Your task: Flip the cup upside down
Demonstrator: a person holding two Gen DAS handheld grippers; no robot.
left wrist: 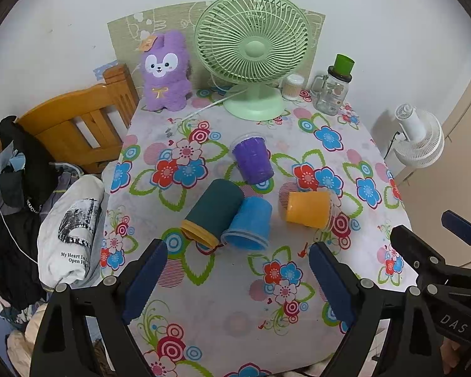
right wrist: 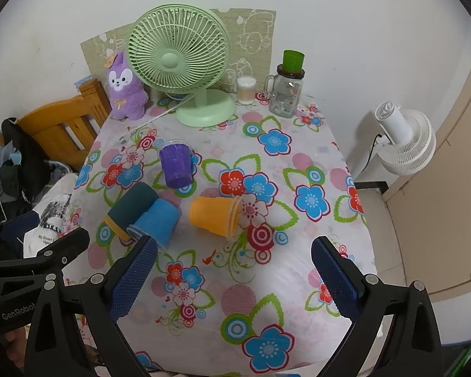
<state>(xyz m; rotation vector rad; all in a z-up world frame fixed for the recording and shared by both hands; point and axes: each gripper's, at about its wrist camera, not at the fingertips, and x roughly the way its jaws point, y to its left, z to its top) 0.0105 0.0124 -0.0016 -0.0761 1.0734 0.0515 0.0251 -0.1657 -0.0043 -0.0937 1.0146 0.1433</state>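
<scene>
Several cups lie on their sides on the floral tablecloth [left wrist: 223, 298]: a purple cup [left wrist: 253, 159] [right wrist: 175, 165], a dark teal cup [left wrist: 213, 212] [right wrist: 132, 207] with a yellow rim, a blue cup [left wrist: 249, 223] [right wrist: 157, 220] touching it, and an orange cup [left wrist: 309, 209] [right wrist: 215, 215]. My left gripper [left wrist: 235, 286] is open and empty above the near table edge, short of the teal and blue cups. My right gripper [right wrist: 235, 281] is open and empty, short of the orange cup. Each gripper shows at the edge of the other's view.
At the back stand a green desk fan [left wrist: 252, 53], a purple plush rabbit [left wrist: 165, 72], a glass jar mug [left wrist: 331, 89] with a green cup on top and a small swab container [left wrist: 292, 86]. A wooden chair [left wrist: 78, 122] and clothes are left; a white fan [left wrist: 419, 139] right.
</scene>
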